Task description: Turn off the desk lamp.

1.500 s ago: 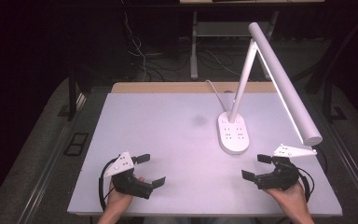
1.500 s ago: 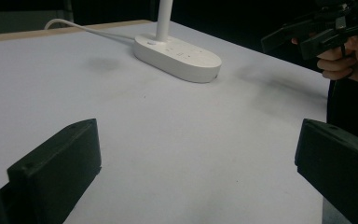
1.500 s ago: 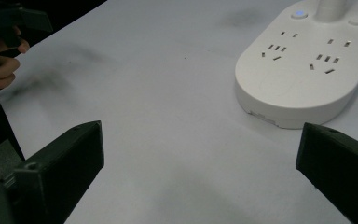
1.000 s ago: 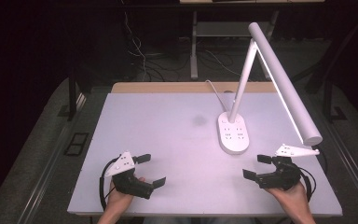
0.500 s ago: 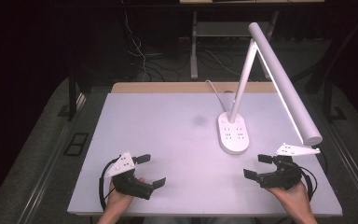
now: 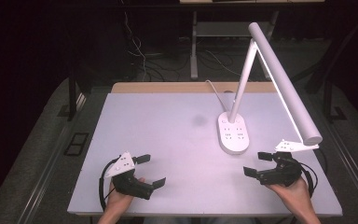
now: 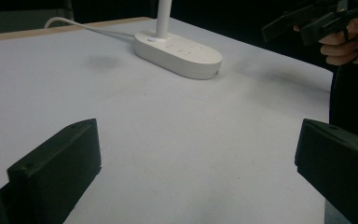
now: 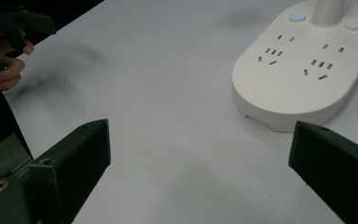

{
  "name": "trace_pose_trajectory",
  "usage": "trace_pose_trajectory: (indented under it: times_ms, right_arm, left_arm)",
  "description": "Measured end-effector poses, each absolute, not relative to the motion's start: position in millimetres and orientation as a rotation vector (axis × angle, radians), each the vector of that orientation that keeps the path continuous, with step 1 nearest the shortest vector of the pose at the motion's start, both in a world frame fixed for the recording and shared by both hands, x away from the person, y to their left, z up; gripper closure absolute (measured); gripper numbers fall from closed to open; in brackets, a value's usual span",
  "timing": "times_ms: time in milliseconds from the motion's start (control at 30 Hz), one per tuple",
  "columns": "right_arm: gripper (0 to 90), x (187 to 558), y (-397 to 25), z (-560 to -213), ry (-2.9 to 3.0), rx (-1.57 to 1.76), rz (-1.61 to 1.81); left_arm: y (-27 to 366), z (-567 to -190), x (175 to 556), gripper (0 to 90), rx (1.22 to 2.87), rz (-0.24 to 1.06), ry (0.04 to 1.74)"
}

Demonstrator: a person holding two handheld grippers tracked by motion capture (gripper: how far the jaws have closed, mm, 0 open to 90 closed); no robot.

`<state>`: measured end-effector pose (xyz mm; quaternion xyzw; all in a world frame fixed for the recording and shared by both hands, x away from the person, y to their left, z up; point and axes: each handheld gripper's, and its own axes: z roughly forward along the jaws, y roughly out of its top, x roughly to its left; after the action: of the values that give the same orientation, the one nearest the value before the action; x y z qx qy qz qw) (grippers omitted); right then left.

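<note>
Here both grippers — left gripper, right gripper — hold jaws apart, tips cropped.

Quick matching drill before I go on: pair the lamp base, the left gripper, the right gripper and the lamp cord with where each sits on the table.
1. lamp base
2. left gripper
3. right gripper
4. lamp cord

A. near left corner, jaws apart
B. runs to the far edge
C. right of centre
D. near right corner, jaws apart

Pairs: 1-C, 2-A, 3-D, 4-B
</note>
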<state>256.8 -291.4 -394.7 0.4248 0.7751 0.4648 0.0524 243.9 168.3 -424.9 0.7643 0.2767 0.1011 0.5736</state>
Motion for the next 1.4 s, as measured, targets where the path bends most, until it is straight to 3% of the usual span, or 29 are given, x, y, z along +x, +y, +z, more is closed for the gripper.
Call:
trace_pose_trajectory:
  times_ms: [1400]
  right_arm:
    - [5.4,319,-294,-356,2.432,1.228,1.338]
  left_arm:
    - [170,-425,243,0.0,1.785,0.242,0.668]
